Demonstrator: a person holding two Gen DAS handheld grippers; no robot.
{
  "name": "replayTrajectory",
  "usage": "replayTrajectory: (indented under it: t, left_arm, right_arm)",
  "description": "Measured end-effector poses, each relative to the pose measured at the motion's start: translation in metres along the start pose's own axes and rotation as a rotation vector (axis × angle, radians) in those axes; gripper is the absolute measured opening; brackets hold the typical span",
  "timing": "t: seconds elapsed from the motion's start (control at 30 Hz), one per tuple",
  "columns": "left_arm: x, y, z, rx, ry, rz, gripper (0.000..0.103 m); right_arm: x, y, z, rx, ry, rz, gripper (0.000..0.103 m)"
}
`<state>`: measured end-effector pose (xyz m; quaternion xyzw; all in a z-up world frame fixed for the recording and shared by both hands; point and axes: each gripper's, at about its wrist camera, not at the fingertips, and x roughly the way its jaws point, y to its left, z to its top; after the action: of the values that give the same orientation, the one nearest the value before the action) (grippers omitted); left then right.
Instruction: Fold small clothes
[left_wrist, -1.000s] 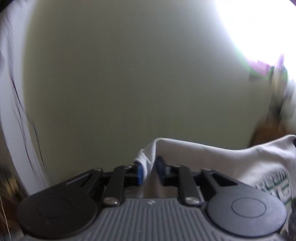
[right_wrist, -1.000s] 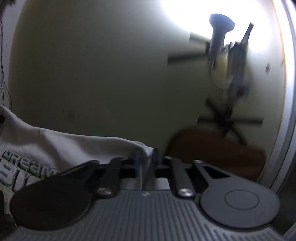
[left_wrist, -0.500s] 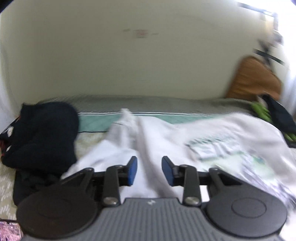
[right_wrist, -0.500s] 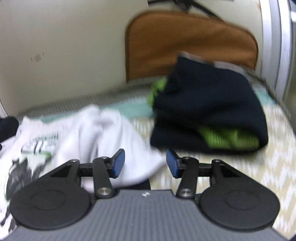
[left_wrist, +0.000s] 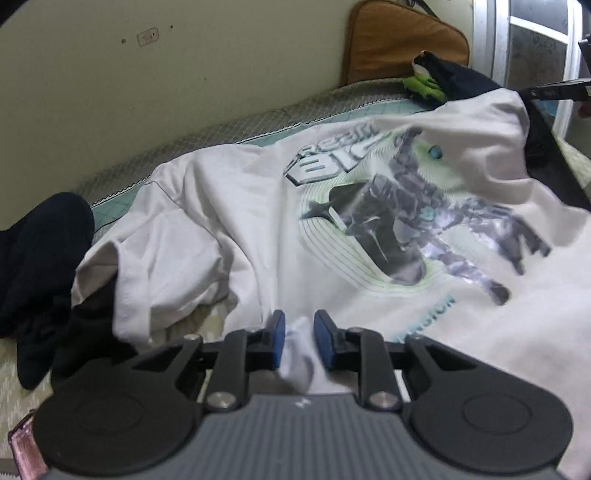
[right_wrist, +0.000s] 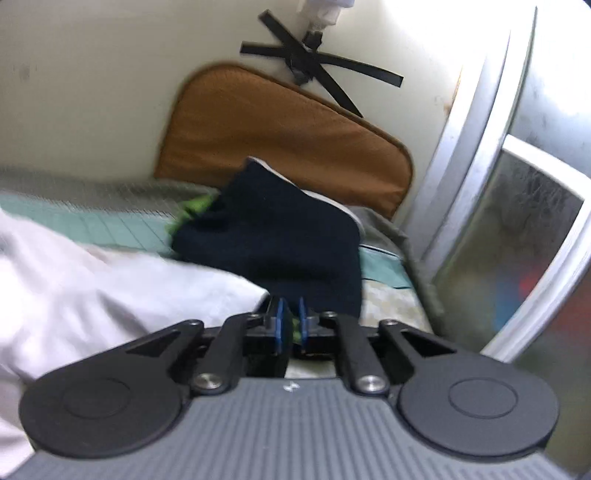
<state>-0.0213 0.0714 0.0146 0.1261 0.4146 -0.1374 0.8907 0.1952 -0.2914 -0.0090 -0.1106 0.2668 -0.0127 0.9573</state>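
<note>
Left hand-held gripper (left_wrist: 298, 341), pads apart around a pinch of hem of the white printed T-shirt (left_wrist: 280, 206), which a second ago hung in the air and now lies print-up on the bed (left_wrist: 207, 144). Right hand-held gripper (right_wrist: 291, 326), pads nearly together, grasp uncertain. Spreading appears done; folding can begin.

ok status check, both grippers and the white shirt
Left gripper open, white t-shirt fold between its fingers, print up on the bed. Right gripper nearly closed, contents unclear. Dark folded clothes beside shirt's right edge.
</note>
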Motion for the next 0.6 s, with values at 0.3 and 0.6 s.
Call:
replayTrajectory:
  t: [0.3, 0.6]
  left_arm:
    - [-0.027, 0.042, 0.063, -0.124, -0.208, 0.048, 0.034]
    - [0.045, 0.11, 0.125, -0.241, -0.144, 0.226, 0.068]
  right_arm:
    - [0.004, 0.057, 0.043, 0.131, -0.023, 0.407, 0.027]
    - [0.034, 0.151, 0.021, -0.132, 0.337, 0.786, 0.023]
